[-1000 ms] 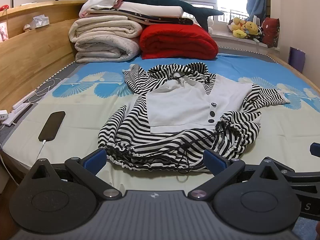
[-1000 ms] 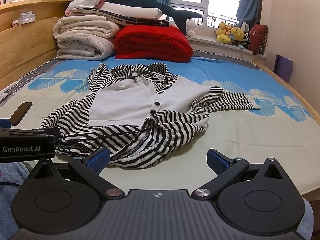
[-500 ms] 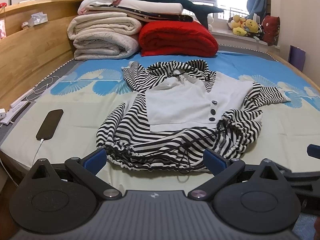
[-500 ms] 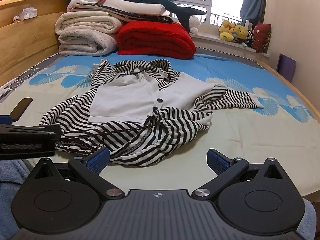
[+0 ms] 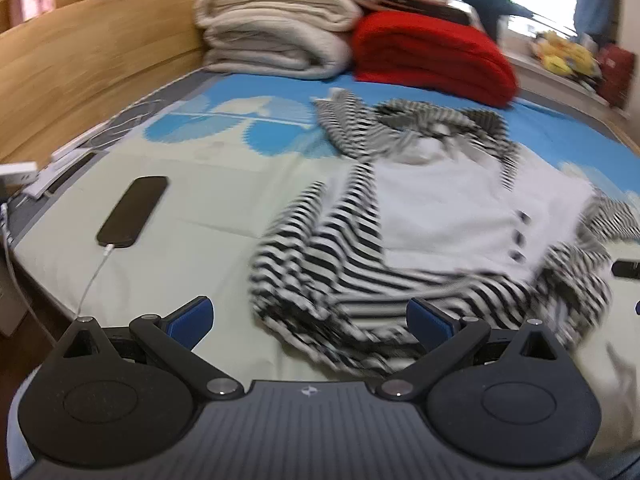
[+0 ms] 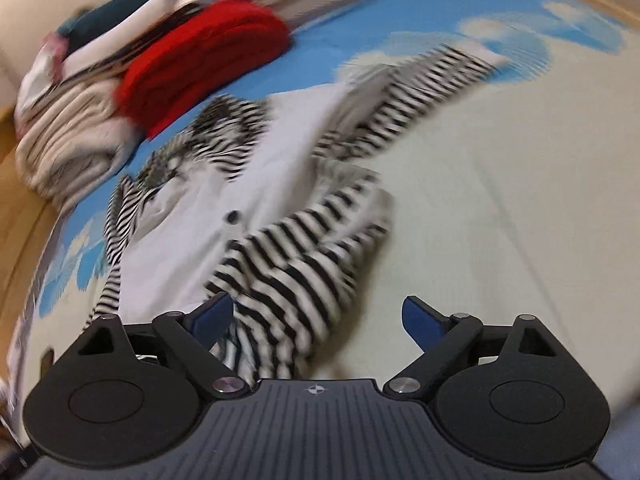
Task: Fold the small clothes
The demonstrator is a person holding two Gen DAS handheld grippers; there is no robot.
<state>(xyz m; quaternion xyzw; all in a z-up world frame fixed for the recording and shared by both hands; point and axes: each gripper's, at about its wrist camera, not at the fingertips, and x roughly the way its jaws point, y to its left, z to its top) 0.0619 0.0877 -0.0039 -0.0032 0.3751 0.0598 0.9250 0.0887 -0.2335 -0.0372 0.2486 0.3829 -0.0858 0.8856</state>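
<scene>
Striped top (image 5: 432, 240) lying crumpled on a blue and cream bed sheet (image 5: 208, 240). Phone (image 5: 133, 211) at 9 o'clock, red blanket (image 5: 432, 56) at 12, against a wooden wall (image 5: 92, 60). Left gripper (image 5: 310, 318) and right gripper (image 6: 316, 316) both spread wide, holding nothing.

A dark phone (image 5: 133, 211) lies on the pale part of the bed sheet (image 5: 192, 208), a white cable (image 5: 93, 280) plugged into its near end. Behind it runs the wooden headboard (image 5: 88, 68). At the far end of the bed sit folded bedding — cream blankets (image 5: 272, 36) stacked beside a red blanket (image 5: 432, 56) — and blurred soft toys (image 5: 568, 54) line the windowsill.
</scene>
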